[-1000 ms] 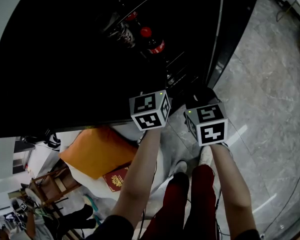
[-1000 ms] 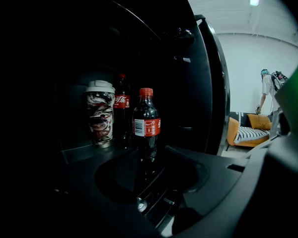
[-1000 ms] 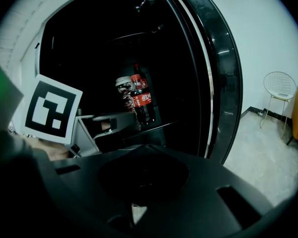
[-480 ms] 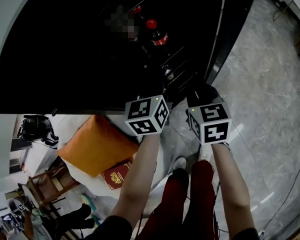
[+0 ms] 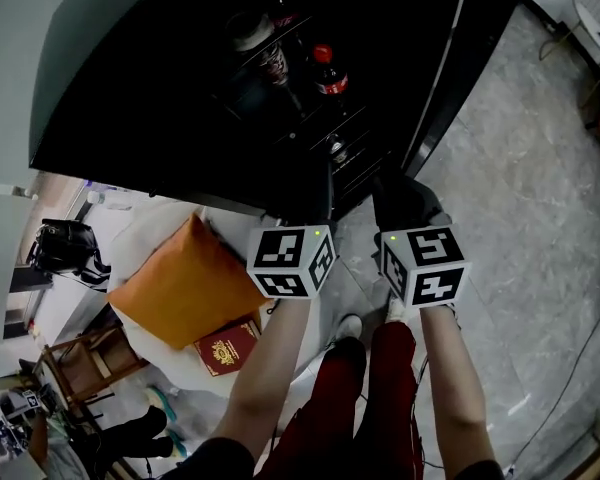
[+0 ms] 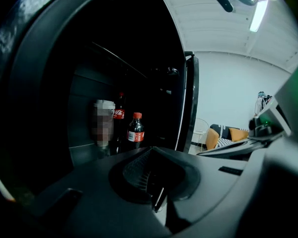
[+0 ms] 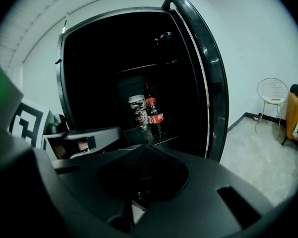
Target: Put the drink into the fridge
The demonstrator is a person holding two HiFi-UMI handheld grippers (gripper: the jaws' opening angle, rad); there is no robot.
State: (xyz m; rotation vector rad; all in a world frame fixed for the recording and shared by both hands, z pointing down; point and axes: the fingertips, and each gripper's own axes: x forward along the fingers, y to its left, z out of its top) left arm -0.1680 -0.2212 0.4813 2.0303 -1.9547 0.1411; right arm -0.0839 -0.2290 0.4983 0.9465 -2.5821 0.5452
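The grey floor [image 5: 540, 168] is under me, and the black fridge [image 5: 130, 98] is open in front. The drink [image 5: 330, 73] stands upright on its shelf, beside a cup [image 5: 248, 30]. My left tongs [image 6: 158, 201] and right tongs [image 7: 135, 198] are squeezed closed on nothing. The drink is straight ahead, well apart, and I think the left is nearer.
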